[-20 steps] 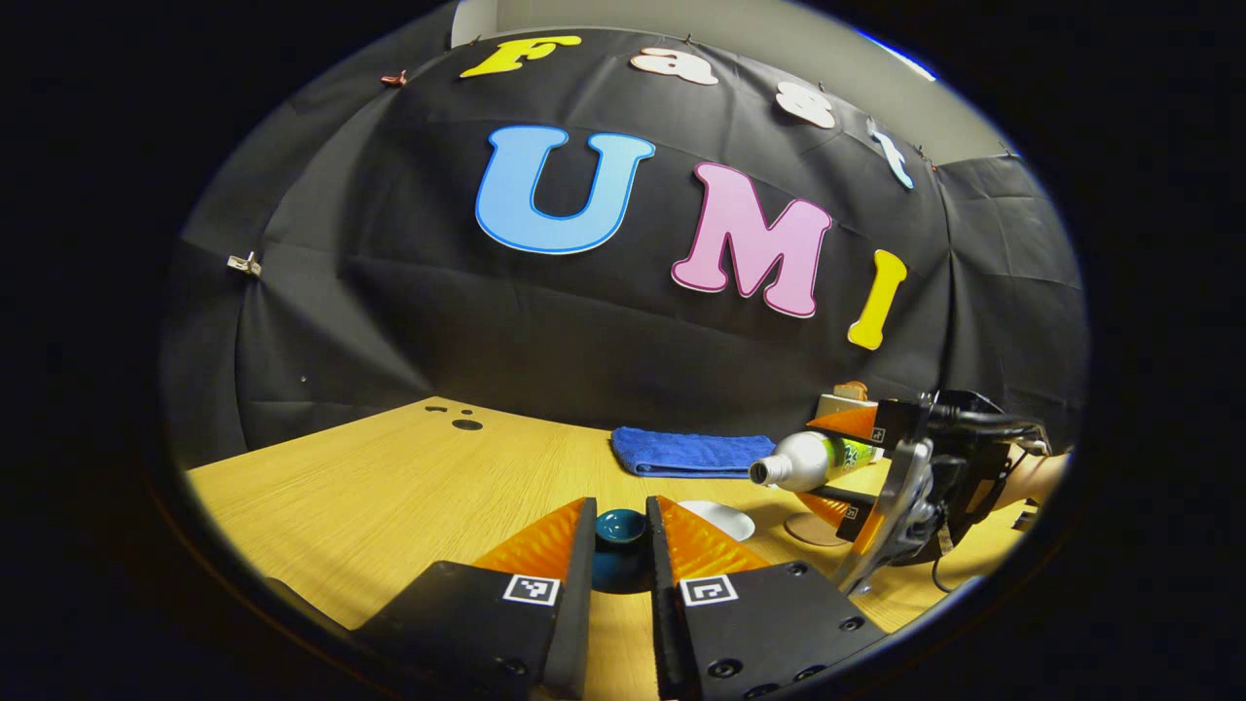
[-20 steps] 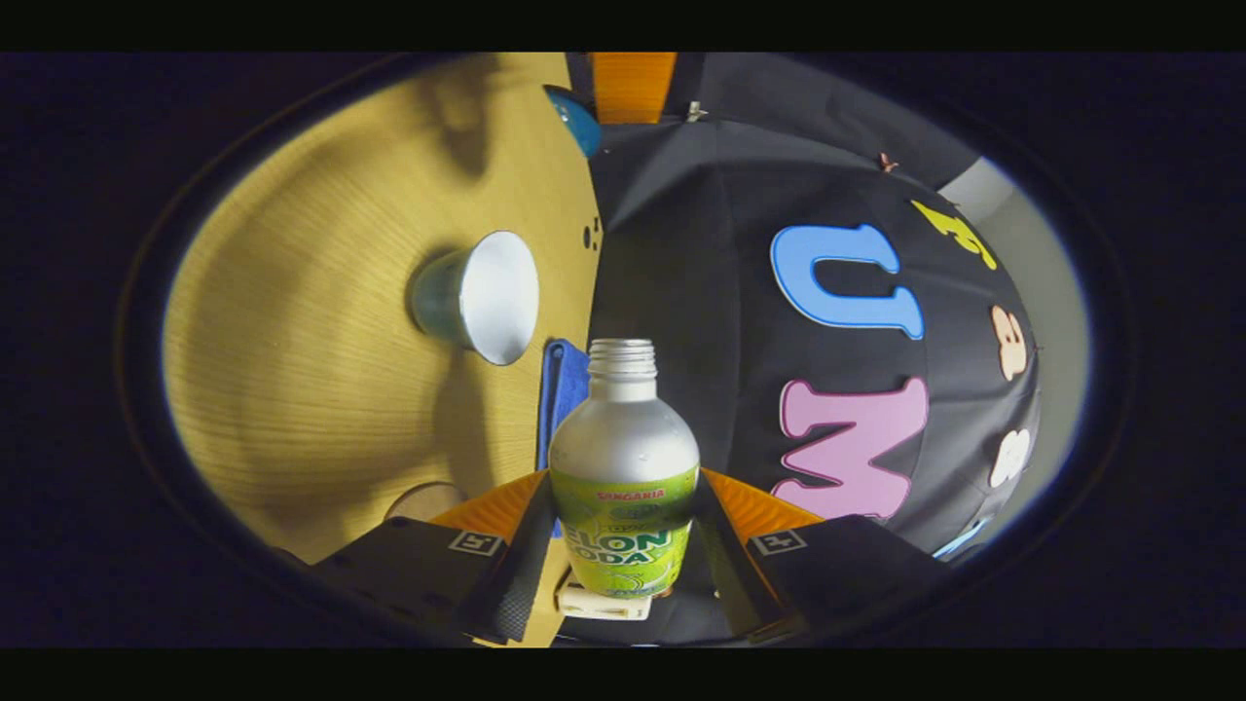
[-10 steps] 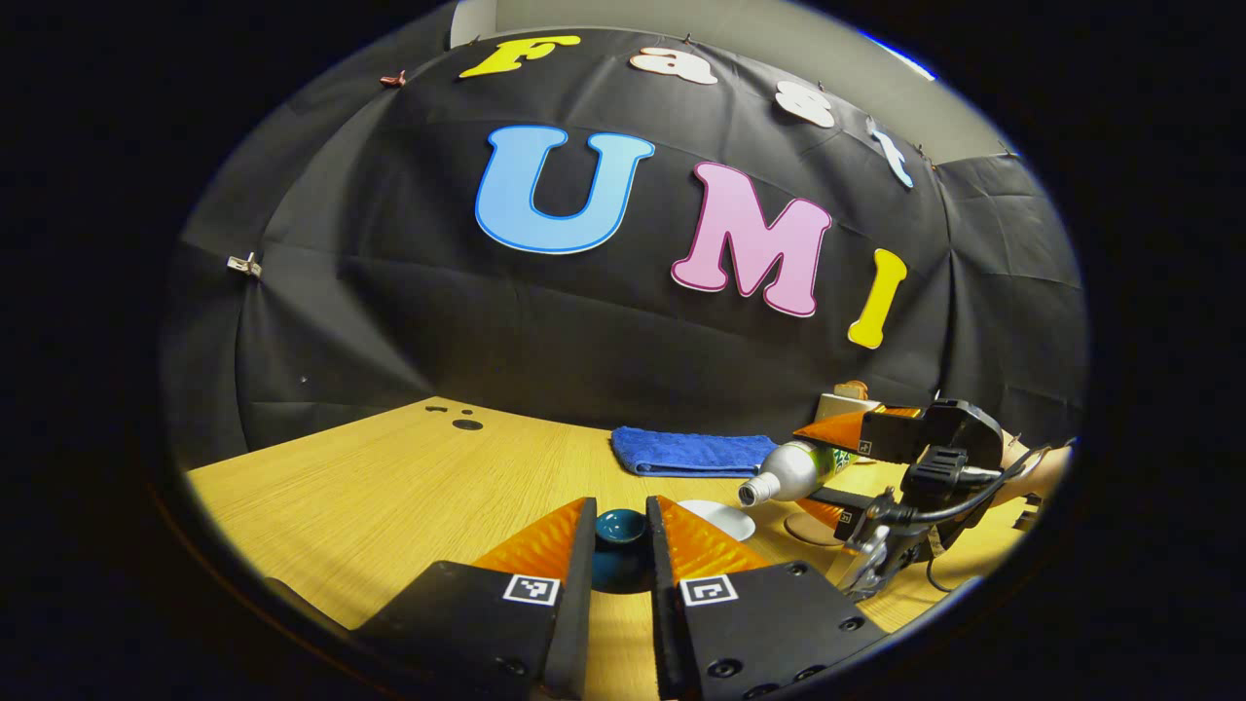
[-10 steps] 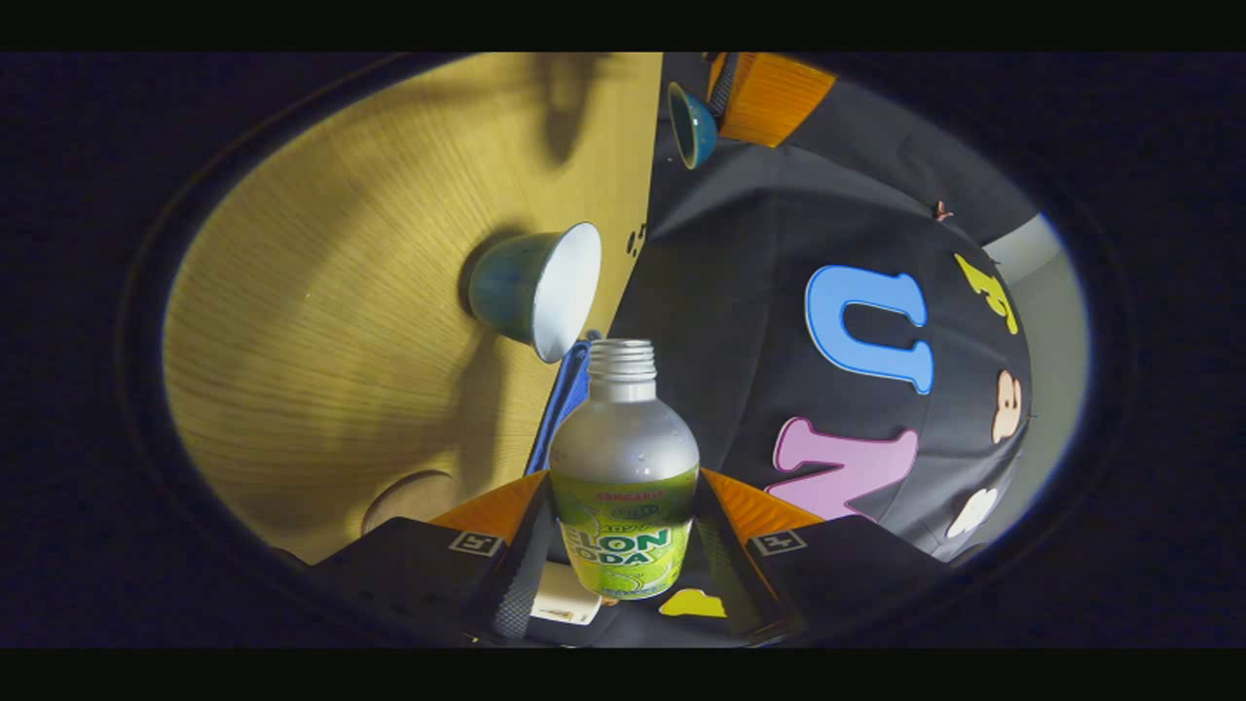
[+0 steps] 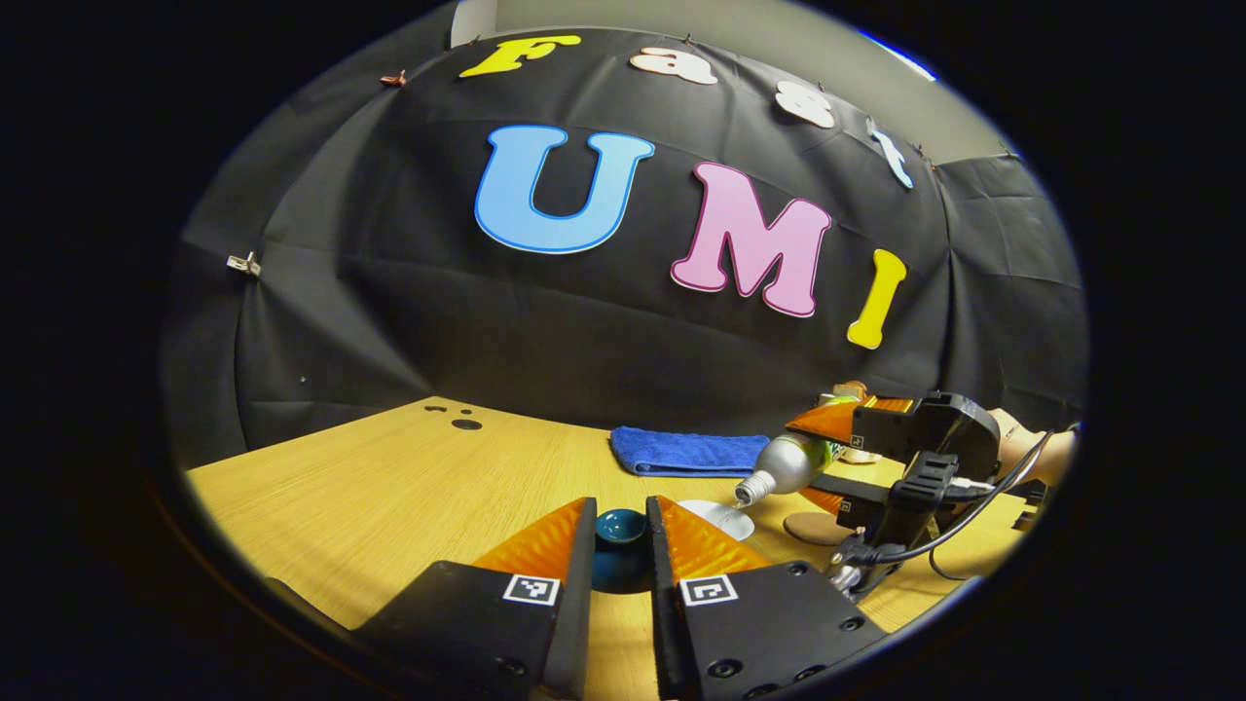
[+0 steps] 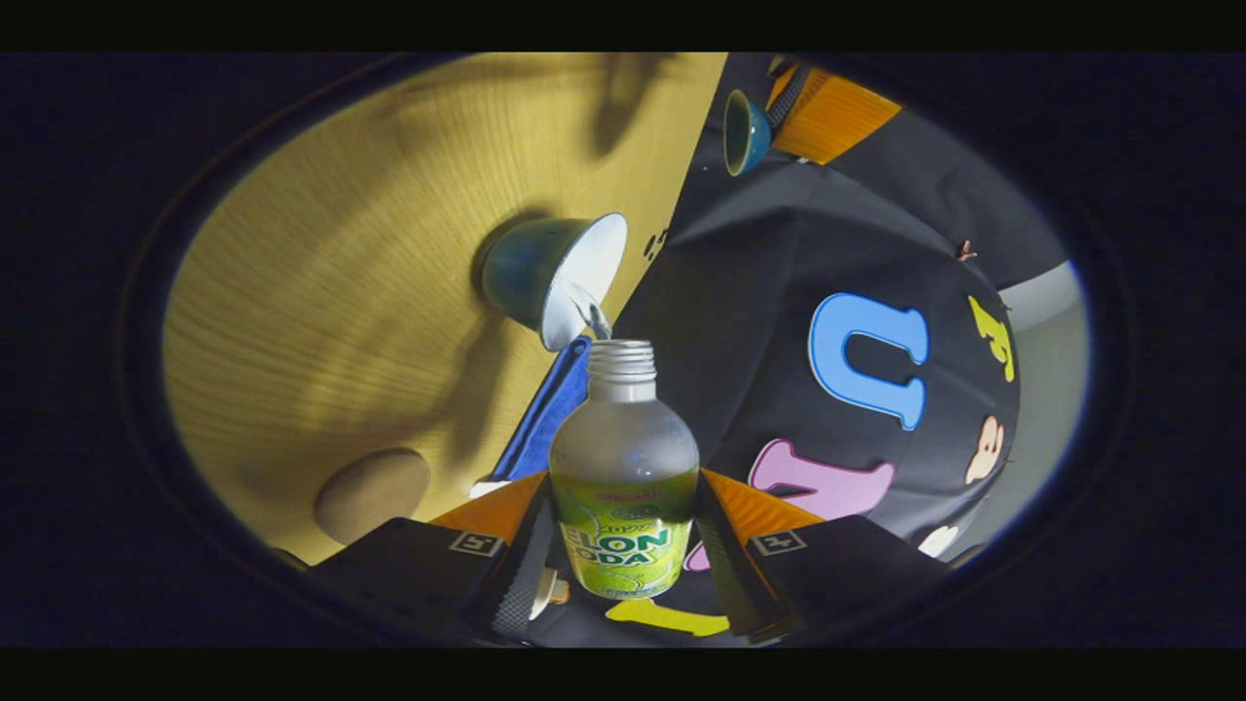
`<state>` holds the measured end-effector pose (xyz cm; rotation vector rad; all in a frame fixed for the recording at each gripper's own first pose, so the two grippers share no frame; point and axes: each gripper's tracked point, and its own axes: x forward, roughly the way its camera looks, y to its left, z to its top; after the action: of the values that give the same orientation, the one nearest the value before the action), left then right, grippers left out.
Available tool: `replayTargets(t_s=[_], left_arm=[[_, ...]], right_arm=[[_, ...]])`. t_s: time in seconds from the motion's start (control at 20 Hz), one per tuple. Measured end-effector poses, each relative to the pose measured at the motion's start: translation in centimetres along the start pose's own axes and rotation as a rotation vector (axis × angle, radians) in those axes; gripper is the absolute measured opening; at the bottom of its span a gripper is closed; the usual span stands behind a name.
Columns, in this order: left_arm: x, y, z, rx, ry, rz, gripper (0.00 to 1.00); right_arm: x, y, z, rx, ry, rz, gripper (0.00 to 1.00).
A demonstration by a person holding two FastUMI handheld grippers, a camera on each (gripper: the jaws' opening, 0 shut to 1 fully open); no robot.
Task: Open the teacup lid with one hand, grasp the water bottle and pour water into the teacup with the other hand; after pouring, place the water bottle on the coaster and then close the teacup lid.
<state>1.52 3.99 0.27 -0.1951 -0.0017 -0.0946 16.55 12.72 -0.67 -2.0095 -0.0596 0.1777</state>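
Our right tongs point(image 6: 623, 565) pinch the bottle point(image 6: 623, 467), tilted over the teacup point(image 6: 555, 277); left tongs point(image 5: 623, 545) pinch the lid point(image 5: 620, 526). Overtilting risks splashing past the rim.

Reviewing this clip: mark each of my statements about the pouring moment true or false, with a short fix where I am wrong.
1. The right gripper is shut on the water bottle. True.
2. The bottle stands upright on the coaster. False: it is tipped, mouth aimed down at the teacup, and the coaster is bare.
3. The left gripper holds the teacup lid between its fingers. True.
4. The lid sits on the teacup. False: the cup is open, its white inside showing.
5. A thin stream runs from the bottle's mouth into the cup. True, as the right gripper view shows.
6. The blue towel lies under the teacup. False: it lies folded farther back, near the wall.
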Motion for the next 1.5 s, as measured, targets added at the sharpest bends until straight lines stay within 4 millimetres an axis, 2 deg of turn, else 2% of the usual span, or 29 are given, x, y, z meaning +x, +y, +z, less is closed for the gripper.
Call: replayTargets(t_s=[0.2, 0.25, 0.3, 0.55, 0.6, 0.65, 0.9, 1.5], left_arm=[[0.0, 0.0, 0.0, -0.002, 0.0, 0.0, 0.31], [0.0, 0.0, 0.0, -0.003, 0.0, 0.0, 0.31], [0.0, 0.0, 0.0, -0.003, 0.0, 0.0, 0.31], [0.0, 0.1, 0.1, -0.005, 0.001, 0.0, 0.31], [0.0, 0.1, 0.1, -0.005, 0.001, 0.001, 0.31], [-0.1, 0.1, 0.0, -0.005, 0.001, 0.001, 0.31], [-0.1, 0.2, 0.1, -0.014, 0.001, 0.002, 0.31], [0.0, 0.3, 0.1, -0.033, 0.001, -0.003, 0.31]], right_arm=[[0.1, -0.4, 0.1, -0.047, -0.004, -0.01, 0.76], [0.1, -0.4, 0.2, -0.056, -0.006, -0.012, 0.73], [0.1, -0.6, 0.3, -0.067, -0.008, -0.013, 0.76], [-0.1, -0.9, 0.4, -0.159, -0.02, -0.036, 0.76], [0.0, -1.1, 0.3, -0.174, -0.022, -0.037, 0.8], [0.1, -1.3, 0.3, -0.186, -0.022, -0.036, 0.76], [0.3, -2.2, 0.5, -0.286, -0.038, -0.061, 0.76], [-0.6, -3.7, 1.0, -0.512, -0.095, -0.152, 0.76]])
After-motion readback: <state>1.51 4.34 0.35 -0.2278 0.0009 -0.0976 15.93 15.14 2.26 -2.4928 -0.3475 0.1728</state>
